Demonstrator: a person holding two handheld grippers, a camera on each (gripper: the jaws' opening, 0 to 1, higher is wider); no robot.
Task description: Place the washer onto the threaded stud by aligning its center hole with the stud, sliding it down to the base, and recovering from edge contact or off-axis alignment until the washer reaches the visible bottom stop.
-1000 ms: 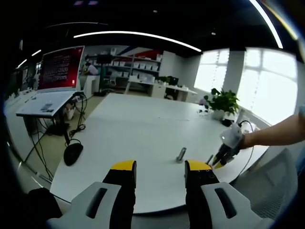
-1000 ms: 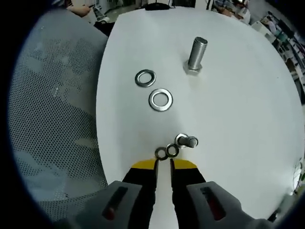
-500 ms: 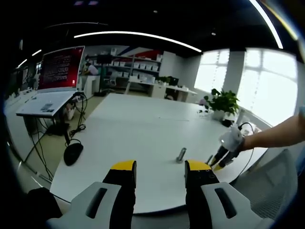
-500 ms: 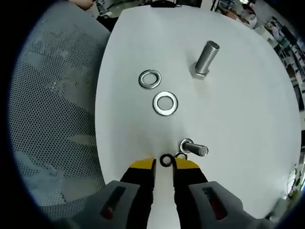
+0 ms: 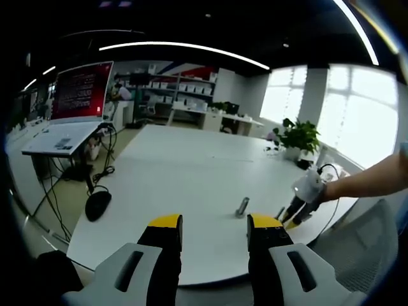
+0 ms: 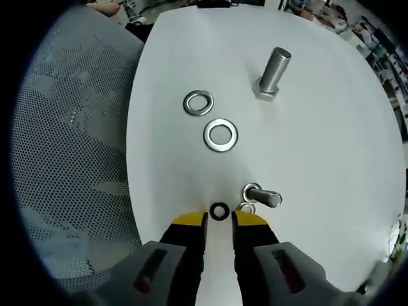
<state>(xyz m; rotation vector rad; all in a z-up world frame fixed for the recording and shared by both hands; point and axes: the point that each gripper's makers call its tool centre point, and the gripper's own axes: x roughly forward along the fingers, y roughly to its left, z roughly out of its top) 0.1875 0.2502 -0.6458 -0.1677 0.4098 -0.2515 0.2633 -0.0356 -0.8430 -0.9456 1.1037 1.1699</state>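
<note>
Right gripper hangs low over the near edge of the white table, yellow-tipped jaws a narrow gap apart with a small dark washer sitting at their tips. Whether the jaws are actually pinching it or only framing it, I cannot tell. The approach looks set up for a pick from above, tips straddling the ring.

Just beside that washer lies a short small bolt on its side, a pale small ring touching its head end. Farther up the table, two larger steel washers: one nearer, one beyond, flat, bright, apart from each other.

The threaded stud stands upright on a hex base, well apart from the gripper, threads visible along the shaft, dull silver. Probably stood on its head so a washer can drop straight down to the base. No washer on it yet.

Left gripper is held back off the table, jaws spread wide with nothing between them, watching from afar. In its view the stud is a small grey post, the right gripper just beside it.

Table surface is smooth, matte white; a mesh chair back sits beside its edge.
</note>
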